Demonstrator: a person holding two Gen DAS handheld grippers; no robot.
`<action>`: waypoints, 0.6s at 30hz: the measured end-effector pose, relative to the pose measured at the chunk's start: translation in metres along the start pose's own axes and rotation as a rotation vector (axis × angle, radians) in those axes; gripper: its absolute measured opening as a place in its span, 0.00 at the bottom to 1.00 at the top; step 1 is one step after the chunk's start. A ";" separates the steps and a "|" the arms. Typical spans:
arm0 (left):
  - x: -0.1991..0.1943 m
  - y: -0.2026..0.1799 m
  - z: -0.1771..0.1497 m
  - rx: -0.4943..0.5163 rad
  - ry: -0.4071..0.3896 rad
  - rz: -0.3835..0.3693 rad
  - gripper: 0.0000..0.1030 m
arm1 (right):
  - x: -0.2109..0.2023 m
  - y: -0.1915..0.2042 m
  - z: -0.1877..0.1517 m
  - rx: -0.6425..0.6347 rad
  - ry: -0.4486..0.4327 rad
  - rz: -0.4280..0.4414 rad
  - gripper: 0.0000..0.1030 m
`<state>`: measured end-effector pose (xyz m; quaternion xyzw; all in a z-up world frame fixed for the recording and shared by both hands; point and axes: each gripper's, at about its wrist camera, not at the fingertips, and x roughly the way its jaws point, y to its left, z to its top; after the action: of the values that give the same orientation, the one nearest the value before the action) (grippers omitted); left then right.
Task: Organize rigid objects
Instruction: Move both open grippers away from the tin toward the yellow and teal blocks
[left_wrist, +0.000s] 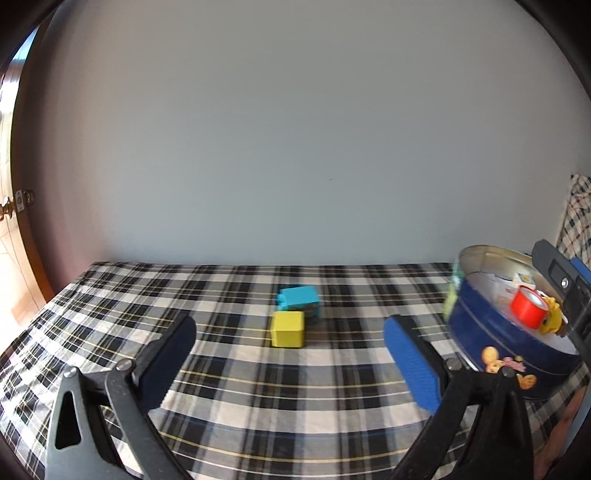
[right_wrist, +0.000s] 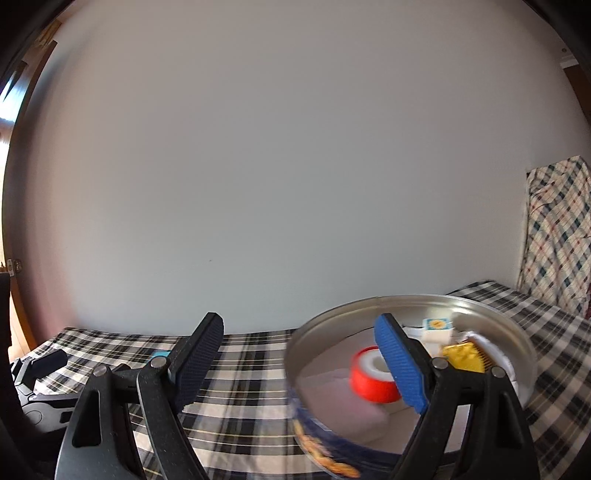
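Note:
A yellow block (left_wrist: 287, 329) and a blue block (left_wrist: 300, 302) just behind it sit together on the plaid cloth. My left gripper (left_wrist: 288, 360) is open and empty, just short of the yellow block. A round blue tin (left_wrist: 495, 343) stands at the right and holds a red tape roll (left_wrist: 528, 307), a yellow toy (left_wrist: 553, 318) and a small white box (left_wrist: 525, 280). My right gripper (right_wrist: 301, 363) is open and empty, its right finger (right_wrist: 400, 365) over the tin (right_wrist: 321, 435) by the red roll (right_wrist: 371, 376). The red roll looks blurred.
A plaid cloth (left_wrist: 240, 387) covers the table up to a plain grey wall. A patterned fabric (right_wrist: 557, 232) hangs at the far right. A wooden door (left_wrist: 22, 229) stands at the left. The left gripper shows at the left of the right wrist view (right_wrist: 40, 373).

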<state>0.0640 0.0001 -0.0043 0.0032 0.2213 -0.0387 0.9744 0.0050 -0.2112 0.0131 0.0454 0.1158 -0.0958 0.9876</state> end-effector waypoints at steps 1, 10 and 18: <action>0.001 0.003 0.000 -0.005 0.004 0.001 1.00 | 0.003 0.003 0.000 0.003 0.003 0.005 0.83; 0.018 0.038 0.005 -0.018 0.036 0.048 0.99 | 0.029 0.033 -0.004 0.003 0.031 0.051 0.83; 0.040 0.066 0.006 -0.089 0.112 0.045 0.99 | 0.050 0.056 -0.006 0.024 0.055 0.064 0.83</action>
<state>0.1070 0.0626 -0.0168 -0.0329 0.2769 -0.0067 0.9603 0.0628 -0.1651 -0.0004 0.0634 0.1403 -0.0641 0.9860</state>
